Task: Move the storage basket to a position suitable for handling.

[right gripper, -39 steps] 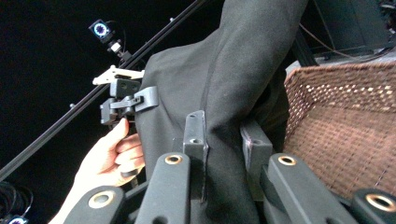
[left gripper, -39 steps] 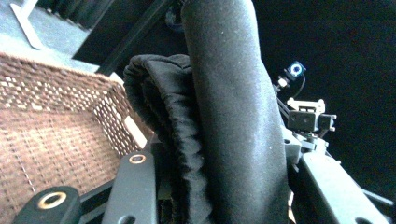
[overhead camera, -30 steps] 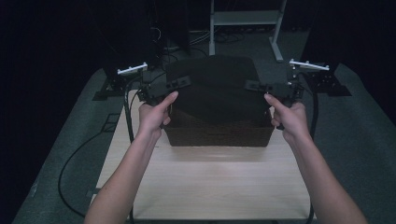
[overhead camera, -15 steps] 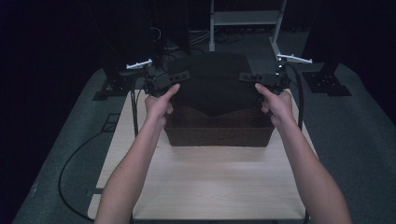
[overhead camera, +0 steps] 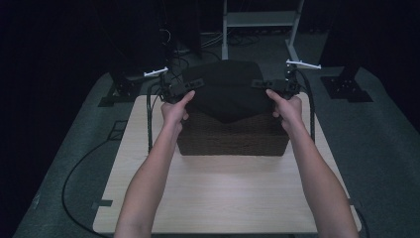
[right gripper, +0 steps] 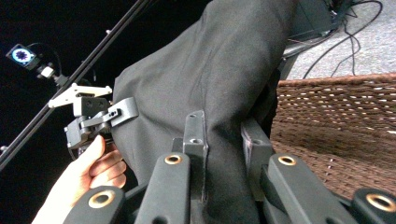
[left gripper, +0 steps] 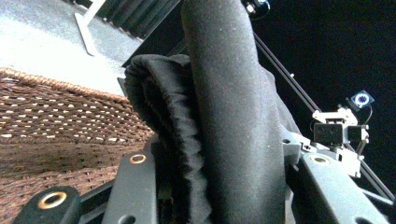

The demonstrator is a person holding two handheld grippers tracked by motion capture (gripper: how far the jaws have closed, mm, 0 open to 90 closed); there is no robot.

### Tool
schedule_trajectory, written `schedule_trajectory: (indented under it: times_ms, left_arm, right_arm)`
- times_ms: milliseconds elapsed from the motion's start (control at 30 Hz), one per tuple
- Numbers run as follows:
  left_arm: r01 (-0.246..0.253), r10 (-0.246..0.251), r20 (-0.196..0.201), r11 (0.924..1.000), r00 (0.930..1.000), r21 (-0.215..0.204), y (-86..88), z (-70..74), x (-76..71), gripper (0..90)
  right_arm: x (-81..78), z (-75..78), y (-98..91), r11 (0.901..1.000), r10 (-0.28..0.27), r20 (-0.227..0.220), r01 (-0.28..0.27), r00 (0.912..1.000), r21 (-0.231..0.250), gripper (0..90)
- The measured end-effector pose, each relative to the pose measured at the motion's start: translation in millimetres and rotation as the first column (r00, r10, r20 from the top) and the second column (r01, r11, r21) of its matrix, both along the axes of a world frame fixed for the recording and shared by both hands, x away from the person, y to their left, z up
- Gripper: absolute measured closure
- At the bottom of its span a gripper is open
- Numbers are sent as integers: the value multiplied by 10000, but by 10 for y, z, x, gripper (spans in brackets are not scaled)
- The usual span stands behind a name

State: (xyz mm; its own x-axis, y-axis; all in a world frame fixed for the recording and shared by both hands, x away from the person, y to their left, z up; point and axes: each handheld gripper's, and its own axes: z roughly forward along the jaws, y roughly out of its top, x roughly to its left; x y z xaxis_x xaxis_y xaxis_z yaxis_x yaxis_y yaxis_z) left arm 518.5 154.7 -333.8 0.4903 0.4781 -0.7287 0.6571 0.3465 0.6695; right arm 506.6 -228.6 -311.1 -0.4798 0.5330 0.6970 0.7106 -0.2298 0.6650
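Table (overhead camera: 218, 193): carries your basket (overhead camera: 233, 136).
Cloth (overhead camera: 228, 94): spread over the basket.
Left gripper (overhead camera: 184, 89): clamps cloth's left edge.
Right gripper (overhead camera: 262, 85): clamps its right edge.

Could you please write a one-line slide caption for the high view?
Both claws, left and right, grip a black cloth over a brown woven basket on the table.

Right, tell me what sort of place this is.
Probably a darkened recording studio or lab: black curtains hang around a light wooden table, equipment stands and loose cables sit on grey carpet, and a small ring-lit camera faces the table.
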Motion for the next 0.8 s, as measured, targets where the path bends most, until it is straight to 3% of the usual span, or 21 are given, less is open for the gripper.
schedule_trajectory:
  times_ms: [300,500,800]
  left_arm:
    - [-63,71,-272,9995,9996,297,-54,-225,155,559]
    - [-118,134,-370,9990,9992,441,-47,-329,156,559]
    - [-173,216,-548,9969,9983,773,-77,-417,150,558]
  right_arm:
    - [193,-261,-26,9991,-128,-294,116,9995,-410,759]
    - [227,-416,-10,9993,-177,-518,160,9985,-335,759]
    - [239,-537,16,9977,-218,-736,170,9971,-660,759]
